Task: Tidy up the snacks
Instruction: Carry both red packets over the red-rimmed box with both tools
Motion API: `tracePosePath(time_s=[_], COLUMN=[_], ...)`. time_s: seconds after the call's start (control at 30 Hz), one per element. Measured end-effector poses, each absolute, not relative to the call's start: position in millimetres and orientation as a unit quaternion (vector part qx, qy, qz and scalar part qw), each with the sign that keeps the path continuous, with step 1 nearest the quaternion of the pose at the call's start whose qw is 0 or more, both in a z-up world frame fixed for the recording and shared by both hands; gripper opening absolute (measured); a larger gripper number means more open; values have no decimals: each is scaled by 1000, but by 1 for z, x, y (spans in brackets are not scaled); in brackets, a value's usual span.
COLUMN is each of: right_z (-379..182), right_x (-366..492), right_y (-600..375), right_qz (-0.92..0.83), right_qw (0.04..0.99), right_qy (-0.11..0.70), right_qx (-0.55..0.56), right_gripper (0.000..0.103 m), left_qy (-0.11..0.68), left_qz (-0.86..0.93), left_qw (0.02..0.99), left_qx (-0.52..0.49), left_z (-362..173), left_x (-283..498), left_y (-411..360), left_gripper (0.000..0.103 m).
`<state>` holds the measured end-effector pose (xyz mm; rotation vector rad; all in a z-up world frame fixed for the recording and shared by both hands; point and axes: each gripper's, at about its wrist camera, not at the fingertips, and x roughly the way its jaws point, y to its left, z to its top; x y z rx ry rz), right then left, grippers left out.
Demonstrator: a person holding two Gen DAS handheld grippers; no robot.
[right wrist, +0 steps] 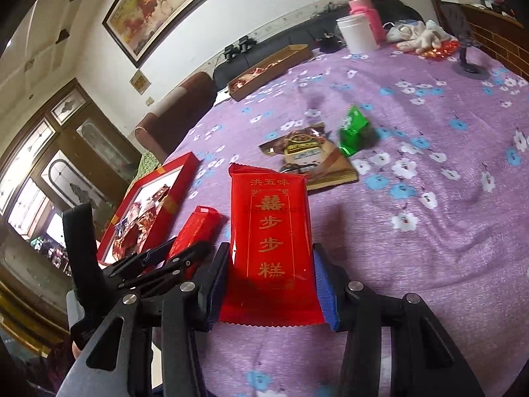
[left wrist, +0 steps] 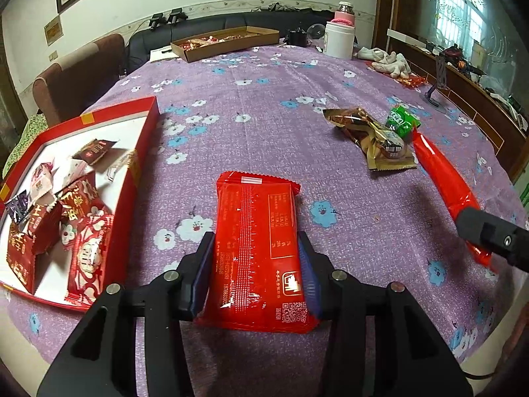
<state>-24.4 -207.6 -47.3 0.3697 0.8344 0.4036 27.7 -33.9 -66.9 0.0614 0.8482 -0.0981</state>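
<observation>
Each hand's tool holds one red snack packet above the bench. The left tool (left wrist: 254, 264) is clenched on a red packet (left wrist: 259, 248) turned printed-back up, with a table of small text and a QR code showing; its blue pads press the packet's long edges. The right tool (right wrist: 269, 284) grips a second red packet (right wrist: 271, 235) face up, with gold characters running down its front, the pads squeezing its lower sides.

Taking the red gift box (left wrist: 82, 195) as landmark: it lies open at the bench's left edge, and wrapped snacks in red, white and dark purple lie jumbled in its white inside. The left tool's packet hangs just right of the box. The right tool's packet is farther right again, seen edge-on in the left wrist view. Beyond that, well apart from the box, a brown-and-gold pouch (left wrist: 373, 139) lies on the purple flowered cloth (left wrist: 264, 112), with a green packet (left wrist: 401, 120) touching its far side.

Far behind the box, a long cardboard tray (left wrist: 228, 41) of sweets sits at the bench's back edge, a white canister (left wrist: 339, 39) and pink flask (left wrist: 345, 13) to its right.
</observation>
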Motion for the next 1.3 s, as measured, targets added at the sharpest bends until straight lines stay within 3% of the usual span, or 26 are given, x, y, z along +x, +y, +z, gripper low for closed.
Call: tracePosePath(time_s=[1.3], right_z=[-33], right_x=[-30], right_y=[-137], right_qz=[250], right_qw=[867], right_qy=[410], right_qx=[134], right_gripper=[48], left_qy=[355], left_qz=[-12], left_qw=[934], left_qx=[29], left_z=[-25], left_x=[1], left_y=[13], left_gripper=[45])
